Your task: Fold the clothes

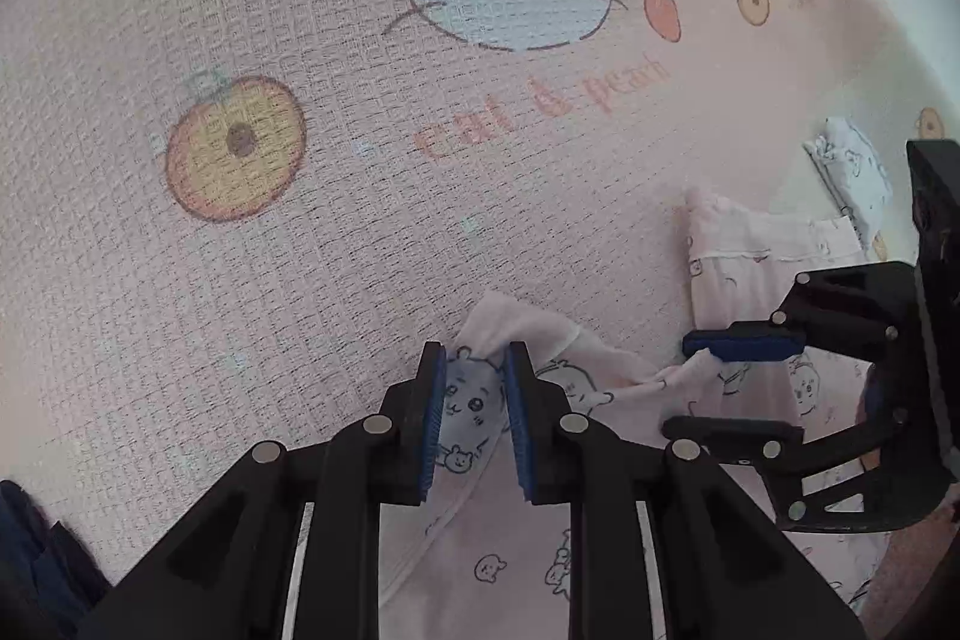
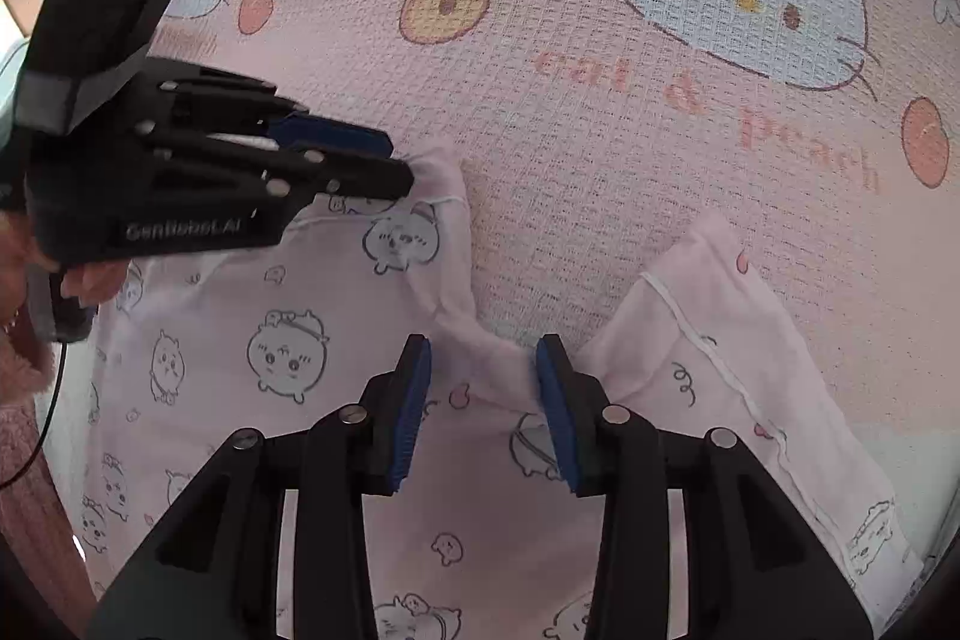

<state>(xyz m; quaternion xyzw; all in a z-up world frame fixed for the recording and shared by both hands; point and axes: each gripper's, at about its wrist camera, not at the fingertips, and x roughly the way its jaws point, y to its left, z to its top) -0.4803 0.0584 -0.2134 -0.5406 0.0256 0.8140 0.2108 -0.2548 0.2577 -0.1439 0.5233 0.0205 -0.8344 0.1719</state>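
Note:
A pale pink garment [image 1: 510, 550] [image 2: 240, 340] printed with small cartoon animals lies on a pink waffle blanket. In the left wrist view my left gripper [image 1: 475, 352] is shut on a corner of it, and the cloth pokes up past the tips. The right wrist view shows that left gripper [image 2: 401, 160] from the side, with the raised corner at its tips. My right gripper [image 2: 483, 343] [image 1: 678, 385] is shut on a bunched ridge of the same edge. A sleeve-like part [image 2: 720, 340] with white piping lies flat to the right.
The blanket [image 1: 300, 40] [image 2: 540, 160] carries cat faces, peaches and pink lettering. A folded white cloth [image 1: 852, 172] rests at the far right. Dark blue fabric [image 1: 30, 550] shows at the lower left. A hand [image 2: 90, 280] in a fuzzy pink sleeve [image 2: 24, 400] holds the left gripper.

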